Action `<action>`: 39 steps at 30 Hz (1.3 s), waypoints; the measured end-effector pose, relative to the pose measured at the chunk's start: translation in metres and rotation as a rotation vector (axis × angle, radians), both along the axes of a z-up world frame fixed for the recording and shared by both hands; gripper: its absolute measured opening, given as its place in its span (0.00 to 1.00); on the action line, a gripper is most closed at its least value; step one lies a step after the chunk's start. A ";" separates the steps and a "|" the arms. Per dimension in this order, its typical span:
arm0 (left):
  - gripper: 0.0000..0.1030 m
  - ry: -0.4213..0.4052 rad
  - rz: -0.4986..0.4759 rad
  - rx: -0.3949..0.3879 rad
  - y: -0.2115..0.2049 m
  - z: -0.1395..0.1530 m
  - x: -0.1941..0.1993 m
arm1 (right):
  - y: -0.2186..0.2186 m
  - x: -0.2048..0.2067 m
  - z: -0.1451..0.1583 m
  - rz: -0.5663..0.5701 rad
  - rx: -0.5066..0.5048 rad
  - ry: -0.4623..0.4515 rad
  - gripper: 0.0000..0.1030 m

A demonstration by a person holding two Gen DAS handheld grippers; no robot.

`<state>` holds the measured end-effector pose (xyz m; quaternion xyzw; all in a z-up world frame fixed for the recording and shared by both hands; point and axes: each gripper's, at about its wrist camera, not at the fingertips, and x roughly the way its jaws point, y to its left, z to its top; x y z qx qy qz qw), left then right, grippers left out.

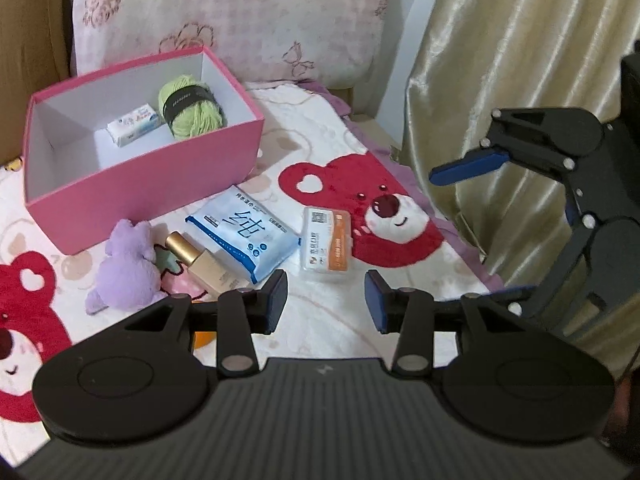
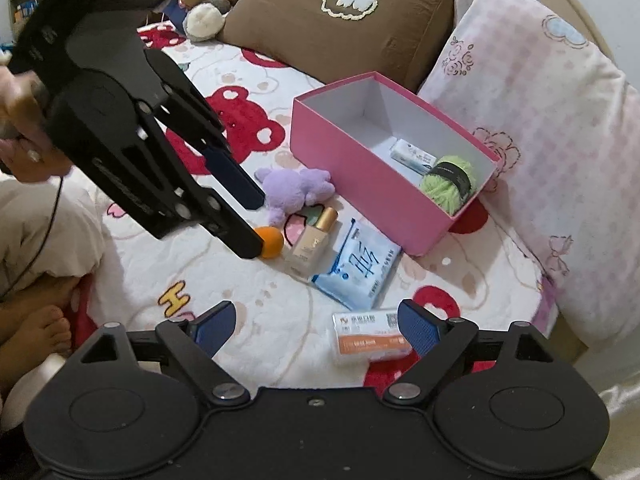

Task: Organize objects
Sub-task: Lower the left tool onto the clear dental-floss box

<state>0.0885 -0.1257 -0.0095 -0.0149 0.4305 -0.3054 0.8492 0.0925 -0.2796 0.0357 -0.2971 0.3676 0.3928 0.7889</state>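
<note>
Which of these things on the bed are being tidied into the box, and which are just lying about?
Job:
pink cardboard box
green yarn ball
white soap bar
purple plush toy
gold-capped beige bottle
blue wipes packet
white-and-orange case
orange ball

Lying about:
brown pillow
pink floral pillow

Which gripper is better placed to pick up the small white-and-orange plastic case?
Right. The right gripper hangs directly over the small white-and-orange plastic case, jaws open. The left gripper is over by the orange ball.
</note>
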 end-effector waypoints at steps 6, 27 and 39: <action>0.43 0.065 0.002 -0.008 -0.007 -0.048 0.035 | 0.012 0.025 -0.042 0.036 -0.054 0.038 0.88; 0.45 0.153 0.156 -0.123 -0.022 -0.133 0.063 | 0.007 0.066 -0.106 0.011 -0.268 0.006 0.88; 0.43 0.220 0.152 -0.187 -0.035 -0.145 0.061 | -0.002 0.066 -0.133 -0.052 -0.265 -0.018 0.88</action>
